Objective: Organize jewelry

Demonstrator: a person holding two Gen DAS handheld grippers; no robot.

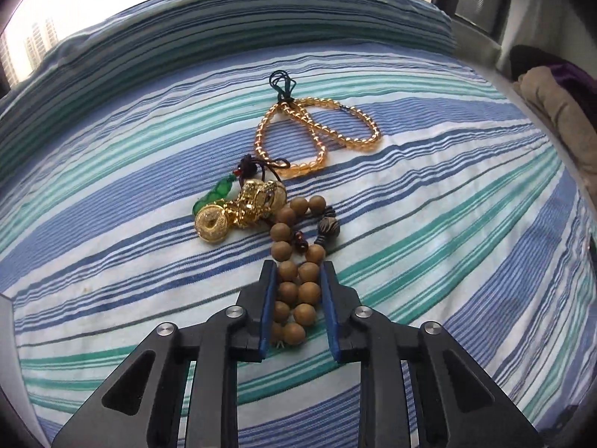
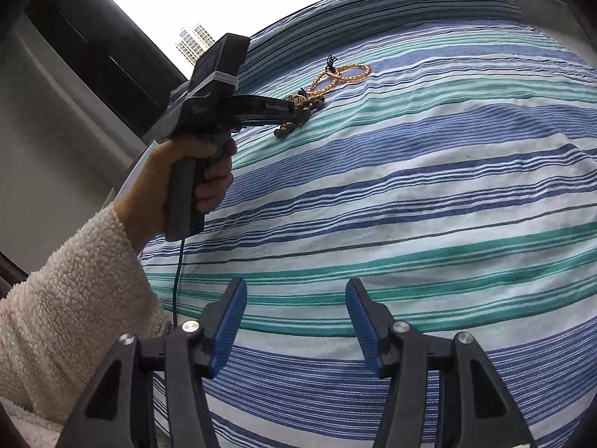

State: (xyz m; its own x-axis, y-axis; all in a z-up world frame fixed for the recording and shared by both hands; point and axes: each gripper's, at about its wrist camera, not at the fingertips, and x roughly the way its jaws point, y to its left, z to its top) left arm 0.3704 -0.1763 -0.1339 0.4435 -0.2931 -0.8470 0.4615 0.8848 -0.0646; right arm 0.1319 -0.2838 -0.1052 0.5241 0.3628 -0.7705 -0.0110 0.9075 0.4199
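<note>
Left hand-held gripper (image 1: pixel 297 272) narrowed, blue pads pressing wooden bead bracelet (image 1: pixel 294 261) lying on striped bed (image 1: pixel 447 224). Right hand-held gripper (image 2: pixel 296 295) hovering half-open, gripping nothing. Left hand (image 2: pixel 186 179) clutching handle, tilting downward. Gold charm (image 1: pixel 238 209), amber bead strand (image 1: pixel 317 134) lying beyond.

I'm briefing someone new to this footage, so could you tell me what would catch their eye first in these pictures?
First, the left gripper, its blue pads closed around a wooden bead bracelet on the striped bedspread. Just beyond lie a shiny gold charm with a green pendant, and farther off an amber bead strand. In the right wrist view, the right gripper hangs open over bare bedding.
</note>
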